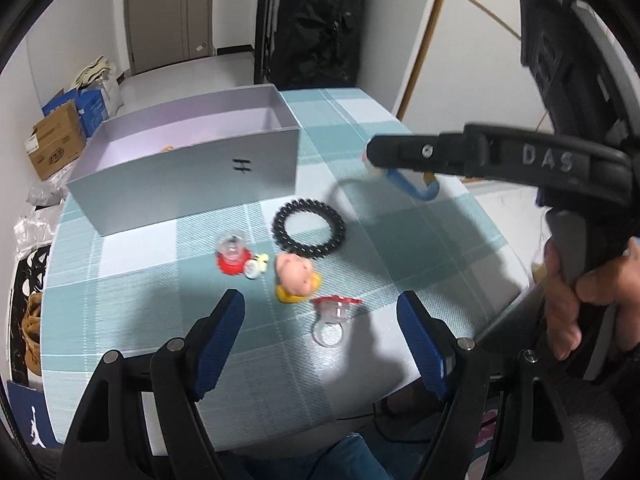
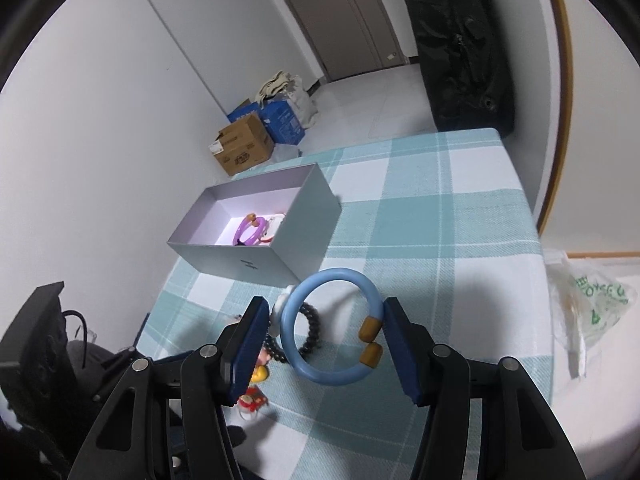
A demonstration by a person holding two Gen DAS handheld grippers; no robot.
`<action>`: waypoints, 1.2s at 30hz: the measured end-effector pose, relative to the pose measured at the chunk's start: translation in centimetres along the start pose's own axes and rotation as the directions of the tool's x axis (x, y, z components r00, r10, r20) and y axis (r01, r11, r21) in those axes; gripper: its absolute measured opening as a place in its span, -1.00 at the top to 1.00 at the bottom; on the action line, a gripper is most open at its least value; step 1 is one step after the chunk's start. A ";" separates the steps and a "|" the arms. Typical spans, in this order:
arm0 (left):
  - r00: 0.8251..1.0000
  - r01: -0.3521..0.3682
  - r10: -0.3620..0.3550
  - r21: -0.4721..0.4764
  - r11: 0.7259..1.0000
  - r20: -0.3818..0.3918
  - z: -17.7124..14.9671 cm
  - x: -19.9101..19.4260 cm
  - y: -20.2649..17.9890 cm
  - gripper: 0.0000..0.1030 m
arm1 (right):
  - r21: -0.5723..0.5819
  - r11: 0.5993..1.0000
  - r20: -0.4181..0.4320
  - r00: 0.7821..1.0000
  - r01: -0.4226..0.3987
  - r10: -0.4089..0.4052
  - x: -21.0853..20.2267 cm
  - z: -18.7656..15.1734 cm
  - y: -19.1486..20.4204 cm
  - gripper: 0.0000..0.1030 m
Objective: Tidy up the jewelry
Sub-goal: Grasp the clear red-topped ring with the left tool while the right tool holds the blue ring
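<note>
1. Nearest us, our left gripper [image 1: 320,344] hangs over the front of the tabletop [image 1: 420,240] with its jaws wide and nothing between them. Just below it lie a clear ring with a red top [image 1: 334,318] and a small pink-headed figure charm [image 1: 297,277], neither picked up yet.
2. Our right gripper [image 2: 322,344] holds the blue bangle [image 2: 332,326] across its jaws, lifted clear of the cloth; its amber beads sit against the right pad.
3. A little further on lie a red charm [image 1: 233,258] and a black beaded bracelet [image 1: 309,227], both still loose on the tabletop.
4. Beyond them stands the grey box [image 1: 192,184], open. A purple bangle [image 2: 250,231] and a white piece already lie inside, so we judge the sorting partly done: one piece in transit, about four waiting.
5. The near wall of the box stands between the bangle and the inside, so we must carry it over that wall.
6. Farthest off, cardboard cartons [image 2: 244,148] sit on the floor, out of our way.
</note>
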State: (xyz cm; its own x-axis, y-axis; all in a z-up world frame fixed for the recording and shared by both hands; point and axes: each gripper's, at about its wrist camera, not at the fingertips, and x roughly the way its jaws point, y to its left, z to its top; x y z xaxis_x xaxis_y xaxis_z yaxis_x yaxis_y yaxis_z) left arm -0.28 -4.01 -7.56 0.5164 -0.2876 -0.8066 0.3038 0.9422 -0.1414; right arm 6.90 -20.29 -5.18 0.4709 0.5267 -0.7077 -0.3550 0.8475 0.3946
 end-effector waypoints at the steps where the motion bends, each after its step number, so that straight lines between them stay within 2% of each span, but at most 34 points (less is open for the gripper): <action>1: 1.000 -0.002 0.002 0.006 1.000 -0.008 0.0 0.2 -0.2 -0.37 | 0.006 1.000 0.002 1.000 0.000 0.000 -0.2 -0.1 -0.1 -0.12; 3: 1.000 0.002 -0.001 0.008 1.000 -0.031 0.0 0.6 -0.3 -0.07 | 0.015 1.000 0.005 1.000 0.001 -0.001 -0.5 -0.2 -0.4 -0.12; 7: 0.998 -0.008 0.009 0.006 1.000 -0.066 -0.2 1.2 -0.4 0.22 | 0.037 0.999 0.013 1.000 0.000 -0.001 -1.0 -0.4 -0.8 -0.12; 9: 0.997 0.000 0.001 0.008 1.000 -0.078 -0.2 1.2 -0.5 0.54 | 0.043 0.999 0.015 1.000 -0.001 0.001 -1.2 -0.5 -0.9 -0.12; 12: 0.997 0.013 -0.011 0.019 1.000 -0.080 -0.2 1.1 -0.8 0.67 | 0.043 0.999 0.016 1.000 0.001 -0.001 -1.5 -0.7 -0.8 -0.12; 19: 0.996 0.026 -0.024 0.016 1.000 -0.084 -0.2 0.9 -1.0 0.72 | 0.051 0.999 0.017 1.000 0.009 -0.010 -1.8 -1.2 -0.8 -0.12; 25: 0.996 0.066 -0.067 -0.010 0.998 -0.061 0.1 0.3 -0.7 0.72 | 0.056 0.998 0.018 1.000 0.015 -0.016 -1.9 -1.4 -0.8 -0.12; 32: 0.993 0.119 -0.118 -0.035 0.992 0.022 1.1 -1.8 -0.2 0.72 | 0.059 0.998 0.033 0.999 0.008 -0.010 -2.1 -1.3 -0.7 -0.12; 36: 0.989 0.127 -0.123 -0.056 0.990 0.076 1.8 -3.0 0.2 0.72 | 0.063 0.998 0.047 0.999 -0.009 0.006 -2.2 -1.1 -0.6 -0.12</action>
State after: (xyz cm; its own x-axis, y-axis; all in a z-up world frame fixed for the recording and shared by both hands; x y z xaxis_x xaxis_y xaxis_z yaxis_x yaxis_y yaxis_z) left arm -0.34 -3.23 -4.12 0.5350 -0.4133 -0.7369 0.3220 0.9061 -0.2744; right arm 5.19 -22.03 -4.50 0.5066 0.5341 -0.6768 -0.3077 0.8453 0.4367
